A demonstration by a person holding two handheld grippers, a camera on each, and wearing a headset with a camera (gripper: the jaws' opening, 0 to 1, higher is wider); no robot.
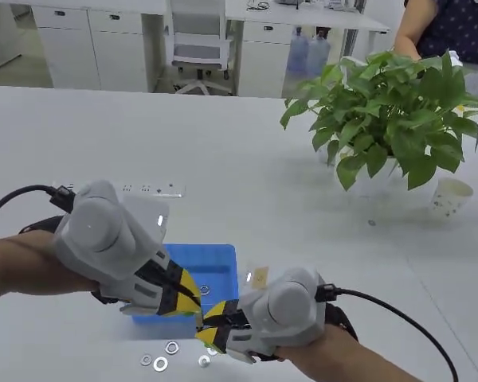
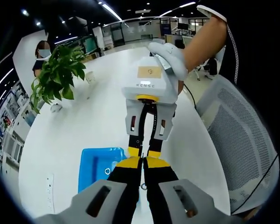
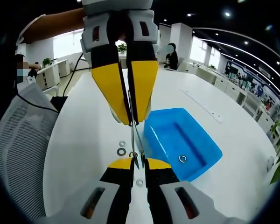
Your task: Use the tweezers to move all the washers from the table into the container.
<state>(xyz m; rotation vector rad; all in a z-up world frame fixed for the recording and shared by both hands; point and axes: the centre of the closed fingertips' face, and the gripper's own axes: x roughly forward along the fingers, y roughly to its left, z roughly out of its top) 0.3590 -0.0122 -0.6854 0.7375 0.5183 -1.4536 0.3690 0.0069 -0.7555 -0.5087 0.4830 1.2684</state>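
Thin metal tweezers (image 3: 132,133) run between the two grippers, which meet tip to tip just above the table. My left gripper (image 1: 193,298) comes in from the left with its yellow jaws shut on one end. Facing it, my right gripper (image 1: 211,322) is shut on the other end. A blue container (image 1: 219,263) lies just behind the tips, with one washer (image 1: 204,290) inside. Several washers (image 1: 161,364) lie loose on the white table in front of it. The right gripper view has these washers (image 3: 121,151) left of the container (image 3: 196,140).
A potted green plant (image 1: 390,119) and a paper cup (image 1: 450,197) stand at the far right of the table. A white power strip (image 1: 143,189) lies behind the left gripper. Cables trail from both grippers. A mesh chair (image 2: 238,140) stands by the table edge.
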